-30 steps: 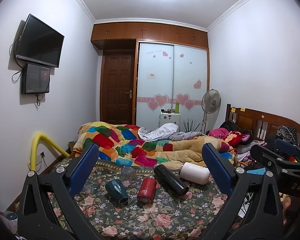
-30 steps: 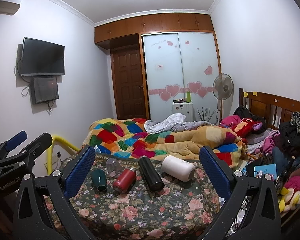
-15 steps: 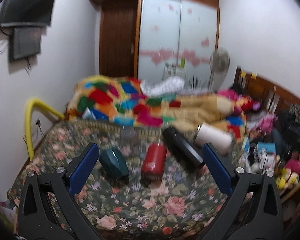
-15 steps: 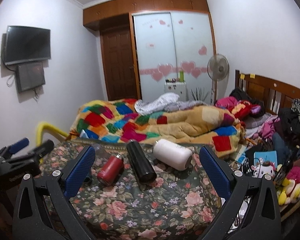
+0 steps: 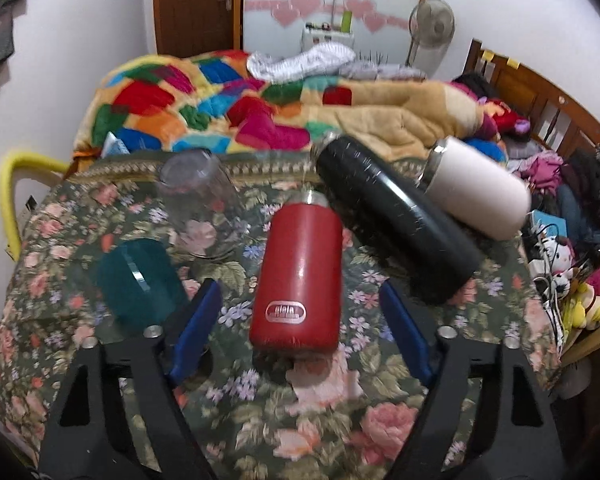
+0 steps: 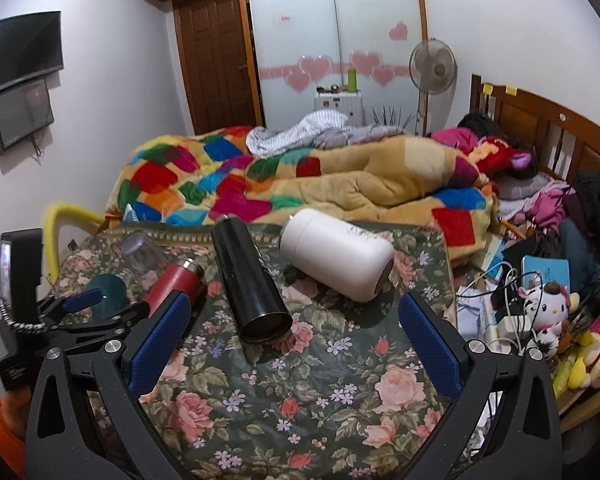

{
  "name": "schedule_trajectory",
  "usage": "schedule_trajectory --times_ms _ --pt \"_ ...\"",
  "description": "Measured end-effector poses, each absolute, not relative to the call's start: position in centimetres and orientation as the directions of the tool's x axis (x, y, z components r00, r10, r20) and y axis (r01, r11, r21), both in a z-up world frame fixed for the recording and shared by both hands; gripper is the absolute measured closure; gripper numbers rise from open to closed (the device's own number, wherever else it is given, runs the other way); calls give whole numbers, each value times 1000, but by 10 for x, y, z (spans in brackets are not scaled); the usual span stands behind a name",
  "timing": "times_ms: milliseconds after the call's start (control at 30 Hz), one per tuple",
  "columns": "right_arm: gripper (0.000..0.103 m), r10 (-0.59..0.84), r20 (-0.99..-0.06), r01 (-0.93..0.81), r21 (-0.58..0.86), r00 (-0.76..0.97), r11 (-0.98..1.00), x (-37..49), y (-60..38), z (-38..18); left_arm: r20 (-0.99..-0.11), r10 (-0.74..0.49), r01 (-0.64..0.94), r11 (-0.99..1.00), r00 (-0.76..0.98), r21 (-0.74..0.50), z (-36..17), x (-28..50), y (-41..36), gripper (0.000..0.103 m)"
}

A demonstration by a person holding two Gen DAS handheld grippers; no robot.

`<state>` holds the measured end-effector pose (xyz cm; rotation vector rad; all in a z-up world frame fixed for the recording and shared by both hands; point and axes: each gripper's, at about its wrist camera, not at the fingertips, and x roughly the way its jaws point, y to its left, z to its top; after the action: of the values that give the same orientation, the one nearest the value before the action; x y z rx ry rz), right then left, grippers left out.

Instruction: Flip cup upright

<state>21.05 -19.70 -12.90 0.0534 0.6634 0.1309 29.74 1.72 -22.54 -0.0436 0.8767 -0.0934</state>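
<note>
Several cups lie on their sides on the floral cloth [image 5: 260, 412]: a red flask [image 5: 298, 276], a long black flask [image 5: 396, 224], a white flask [image 5: 476, 196], a teal cup [image 5: 136, 280] and a clear glass [image 5: 198, 204]. My left gripper [image 5: 300, 328] is open, its blue fingers on either side of the red flask's base, not touching. My right gripper [image 6: 292, 340] is open, just in front of the black flask [image 6: 250, 276]; the white flask [image 6: 336, 256] lies right of that. The left gripper [image 6: 80, 312] shows at the left of the right wrist view.
A bed with a patchwork quilt [image 6: 260, 184] lies behind the cloth. A yellow tube [image 5: 8, 188] curves at the left edge. Toys, cables and books [image 6: 540, 304] crowd the right side. A fan [image 6: 432, 68] and wardrobe stand at the back.
Both grippers have moved forward and down toward the cups. The left one has closed in on the red flask, the right one on the black flask. Both stay open.
</note>
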Motion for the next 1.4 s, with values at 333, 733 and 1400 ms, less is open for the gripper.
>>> schedule_trajectory --times_ms 333,733,1400 --pt "0 140 -642 -101 97 754 990 232 -195 -145 -831 -114 73 993 544 -89 -264 343 11 40" --pt "0 150 -641 -95 121 753 988 232 -201 -146 -858 -60 95 995 510 -13 -270 347 3 41" --pt "0 222 -553 -170 145 803 975 183 -200 -105 -764 -138 171 985 630 -37 -184 255 -17 41"
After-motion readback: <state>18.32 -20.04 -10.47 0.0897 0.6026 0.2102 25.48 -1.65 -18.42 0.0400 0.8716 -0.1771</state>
